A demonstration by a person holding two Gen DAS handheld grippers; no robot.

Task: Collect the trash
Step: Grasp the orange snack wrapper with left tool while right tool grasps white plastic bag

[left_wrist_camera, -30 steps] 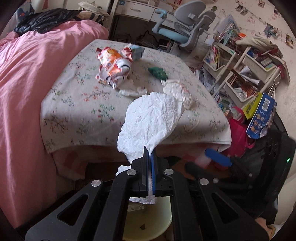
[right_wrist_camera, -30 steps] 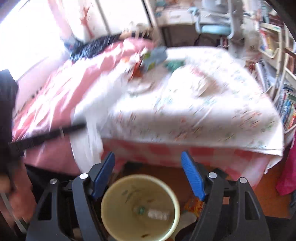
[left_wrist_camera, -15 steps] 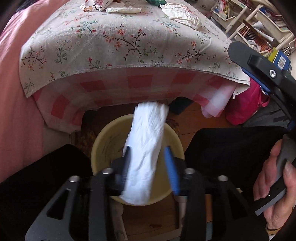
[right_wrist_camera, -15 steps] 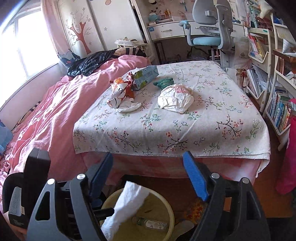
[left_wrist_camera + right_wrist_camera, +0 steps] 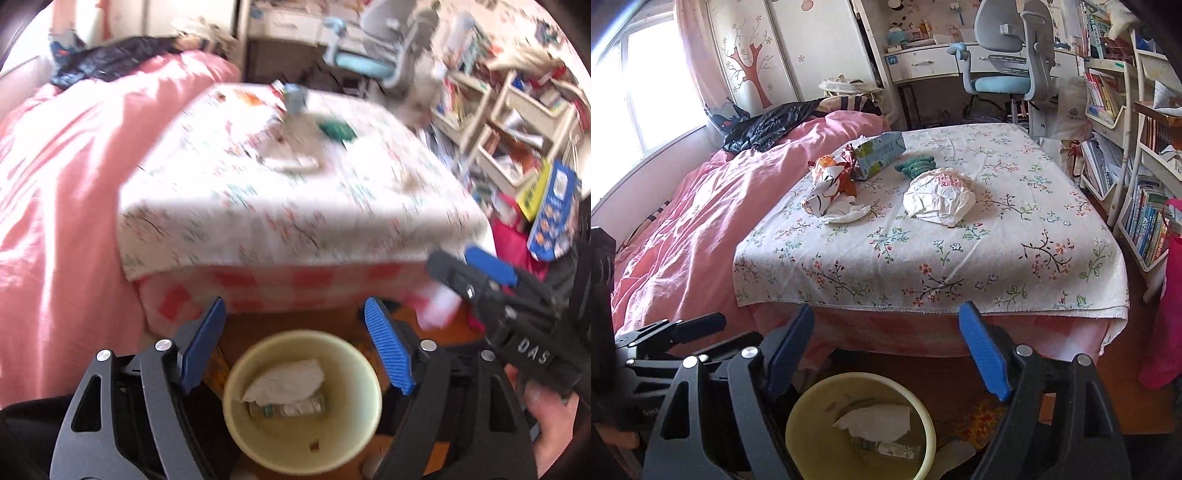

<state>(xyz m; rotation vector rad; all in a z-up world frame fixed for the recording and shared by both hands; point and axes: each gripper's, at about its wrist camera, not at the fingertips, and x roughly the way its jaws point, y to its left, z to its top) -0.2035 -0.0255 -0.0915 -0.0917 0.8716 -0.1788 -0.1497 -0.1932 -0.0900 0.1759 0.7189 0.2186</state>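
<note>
A yellow bin (image 5: 364, 356) stands on the floor below the table's front edge and holds a white crumpled paper (image 5: 286, 380) and a small bottle (image 5: 286, 409). It also shows in the right wrist view (image 5: 925, 417). My left gripper (image 5: 295, 347) is open and empty above the bin. My right gripper (image 5: 886, 347) is open and empty, also above the bin. On the floral tablecloth (image 5: 960, 251) lie a crumpled white wrapper (image 5: 940, 195), a snack bag (image 5: 831, 181), a carton (image 5: 881, 155), a green item (image 5: 916, 164) and a white tissue (image 5: 847, 214).
A pink bed (image 5: 694, 229) lies left of the table. Bookshelves (image 5: 1137, 155) stand at the right, a desk chair (image 5: 1008, 55) behind. A red bag (image 5: 1167, 314) sits on the floor at the right. The left wrist view is motion-blurred.
My left gripper opened and let go of the white paper, which now lies in the bin. The left gripper then tilted up toward the table. The right gripper stayed open.
</note>
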